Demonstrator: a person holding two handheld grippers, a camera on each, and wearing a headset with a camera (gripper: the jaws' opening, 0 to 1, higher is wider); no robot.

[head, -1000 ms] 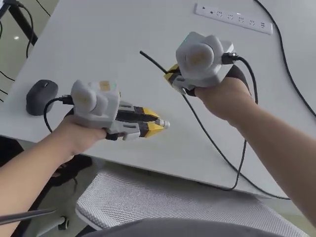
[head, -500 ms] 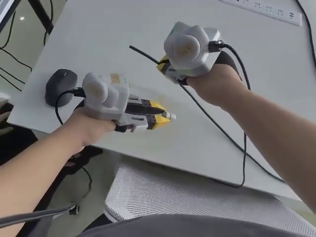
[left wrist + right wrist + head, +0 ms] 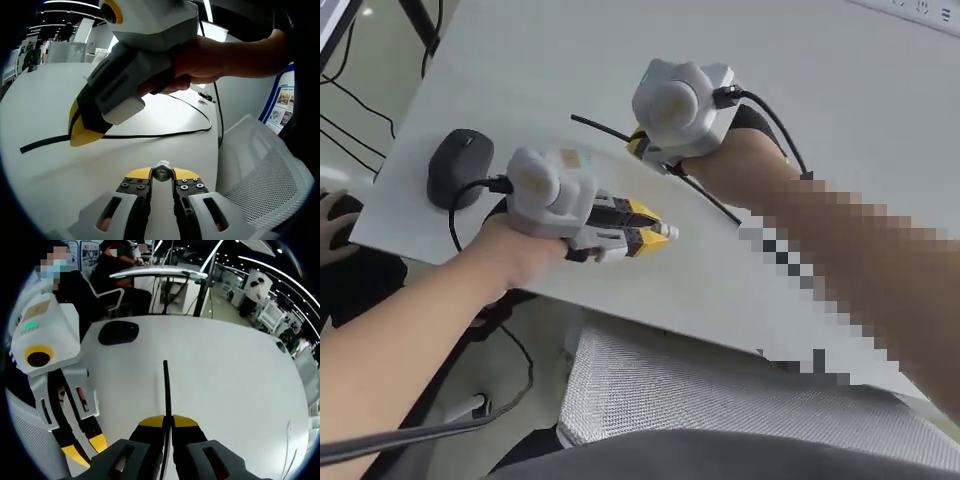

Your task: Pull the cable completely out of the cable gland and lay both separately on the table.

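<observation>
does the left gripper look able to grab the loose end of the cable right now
Probably not. The left gripper is shut on the cable gland, so its jaws are full. The way itself looks free: the cable juts from the right gripper over the table, with nothing between.

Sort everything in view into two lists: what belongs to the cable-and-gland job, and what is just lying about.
Job in hand:
- cable, clamped in the right gripper
- cable gland, clamped in the left gripper
- table, where both are to be laid

Lying about:
- mouse on the table
- mesh chair below the table edge
</observation>
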